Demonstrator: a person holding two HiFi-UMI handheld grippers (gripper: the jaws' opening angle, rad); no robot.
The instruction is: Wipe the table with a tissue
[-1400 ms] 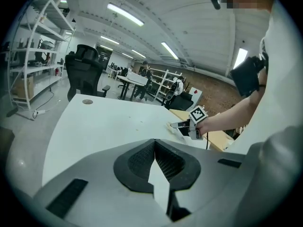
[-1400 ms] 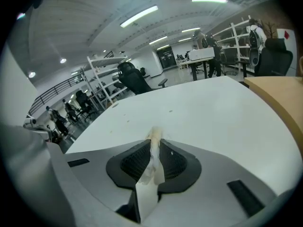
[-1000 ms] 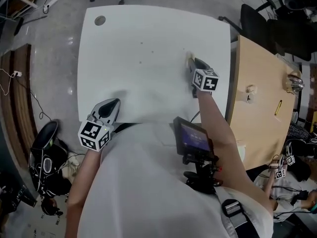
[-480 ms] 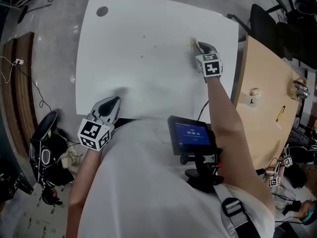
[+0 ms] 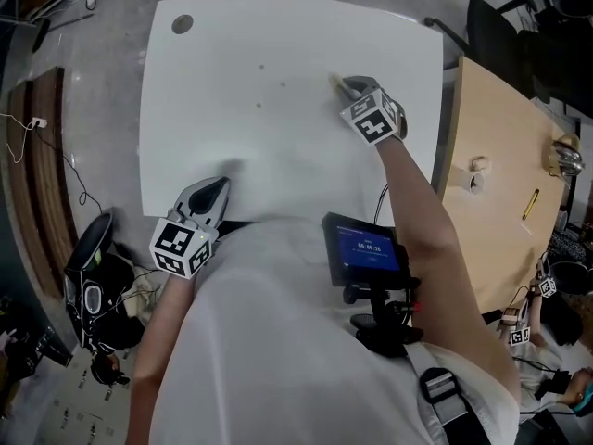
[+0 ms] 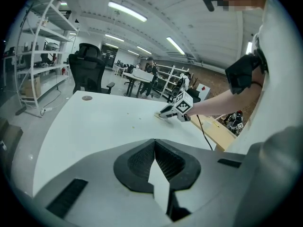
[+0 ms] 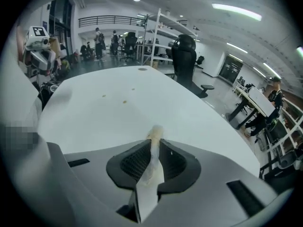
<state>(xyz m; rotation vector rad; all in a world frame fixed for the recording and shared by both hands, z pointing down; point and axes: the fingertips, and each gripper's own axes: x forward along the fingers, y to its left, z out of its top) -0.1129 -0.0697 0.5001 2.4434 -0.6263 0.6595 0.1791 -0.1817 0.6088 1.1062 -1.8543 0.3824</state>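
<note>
Right claw grips the tissue, its tip on the table near small specks; left claw rests closed, empty, at the near edge

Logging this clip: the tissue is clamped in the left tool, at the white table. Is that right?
Not quite. The tissue is clamped in the right tool, not the left, at the white table. The right gripper view shows it pinched between that tool's jaws.
</note>
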